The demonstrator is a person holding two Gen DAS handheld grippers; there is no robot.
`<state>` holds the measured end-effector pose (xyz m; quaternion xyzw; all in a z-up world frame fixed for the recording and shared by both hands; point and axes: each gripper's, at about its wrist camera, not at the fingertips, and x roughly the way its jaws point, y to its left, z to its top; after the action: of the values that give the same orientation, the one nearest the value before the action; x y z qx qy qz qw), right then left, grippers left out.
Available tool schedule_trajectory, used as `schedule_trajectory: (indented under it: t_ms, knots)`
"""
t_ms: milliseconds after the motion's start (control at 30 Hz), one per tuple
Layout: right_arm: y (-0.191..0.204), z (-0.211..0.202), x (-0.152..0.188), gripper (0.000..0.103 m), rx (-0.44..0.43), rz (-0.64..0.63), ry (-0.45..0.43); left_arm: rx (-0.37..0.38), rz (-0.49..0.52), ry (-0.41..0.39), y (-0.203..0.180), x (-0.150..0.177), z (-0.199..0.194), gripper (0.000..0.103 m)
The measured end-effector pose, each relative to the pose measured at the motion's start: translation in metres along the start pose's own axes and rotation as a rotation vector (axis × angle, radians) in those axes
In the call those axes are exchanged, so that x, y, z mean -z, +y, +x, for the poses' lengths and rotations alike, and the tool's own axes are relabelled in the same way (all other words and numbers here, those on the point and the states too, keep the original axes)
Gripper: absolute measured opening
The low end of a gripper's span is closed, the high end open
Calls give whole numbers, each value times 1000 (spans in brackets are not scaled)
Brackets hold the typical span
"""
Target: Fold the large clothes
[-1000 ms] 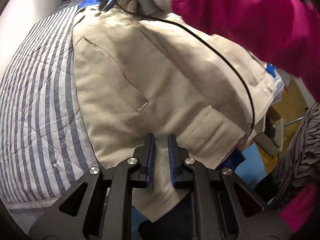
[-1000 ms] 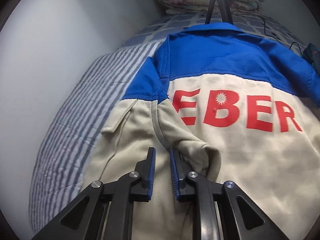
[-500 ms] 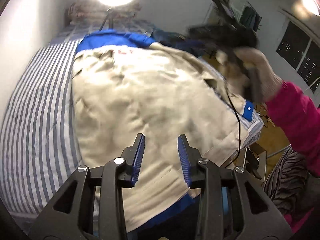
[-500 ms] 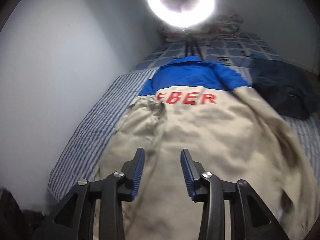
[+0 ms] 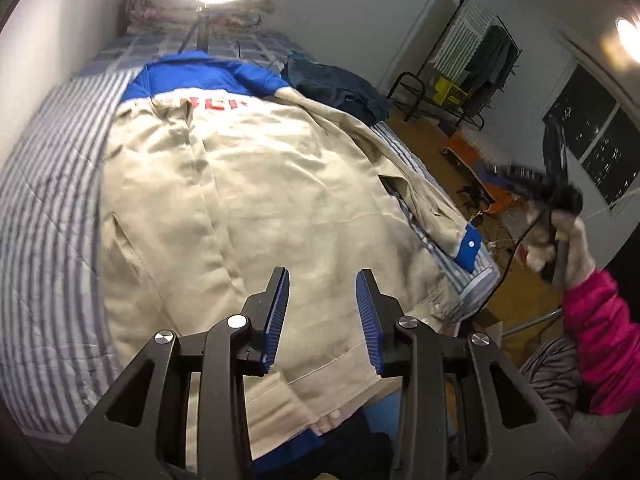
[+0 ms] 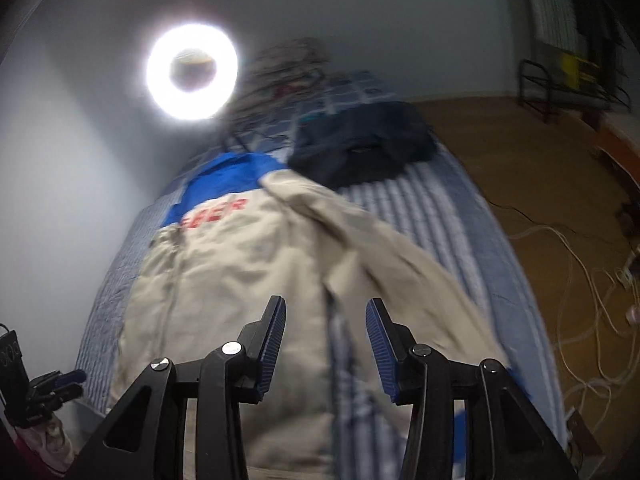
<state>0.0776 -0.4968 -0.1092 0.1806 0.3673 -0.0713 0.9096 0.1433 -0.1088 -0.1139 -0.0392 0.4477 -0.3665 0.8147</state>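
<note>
Beige cotton with a blue yoke and red lettering: the coverall [image 5: 248, 184] lies back-up along the striped bed [image 5: 44, 208], stretching away ahead of both grippers, its hem just under their fingers. One half already seems folded in along the centre seam. In the left wrist view one sleeve [image 5: 404, 168] trails off to the right of the left gripper [image 5: 322, 312], its blue cuff [image 5: 468, 248] at the bed edge. The same sleeve runs diagonally ahead of the right gripper [image 6: 326, 344].

Both grippers hang above the cloth with jaws parted and nothing between them. The right one also shows in the left wrist view, off to the right over the floor, in a gloved hand [image 5: 560, 240] with a pink sleeve.

The step in hand looks like gathering that loose sleeve. To do it well, I would bring the right gripper down on the cuff, pinch only the sleeve's layers and not the bedcover, and lay it flat across the back. The left could pin the body near the hem so it does not drag. Wrinkles across the back want smoothing first.

Beyond the sleeve lies a dark garment [image 6: 360, 140], and farther still a ring light [image 6: 192, 70].
</note>
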Motion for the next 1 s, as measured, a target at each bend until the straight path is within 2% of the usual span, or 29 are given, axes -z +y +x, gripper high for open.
schedule_trajectory:
  t_ms: [200,400,567,767,800,833,900,1000]
  knots:
    - [-90,9,32,45,113,158,65,-8,-15,22,4,-9,14,35]
    - [-149,28,47,46,145,272,127,-7,-46,54,11,-4,27,35]
    - [-169,42,49,48,151,308,145,-11,-24,73,9,-1,34,35]
    - [-155,68,50,49,135,239,201,-17,-28,81,11,0,37,35]
    - [-151,71,51,46,140,221,210,-18,-29,82,12,0,38,35]
    - [-147,73,51,32,149,199,211,-20,-30,82,12,0,38,35]
    - [-144,70,50,17,172,175,213,-24,-34,83,13,0,38,35]
    - [-141,55,48,10,161,184,183,-22,-32,84,13,0,38,35]
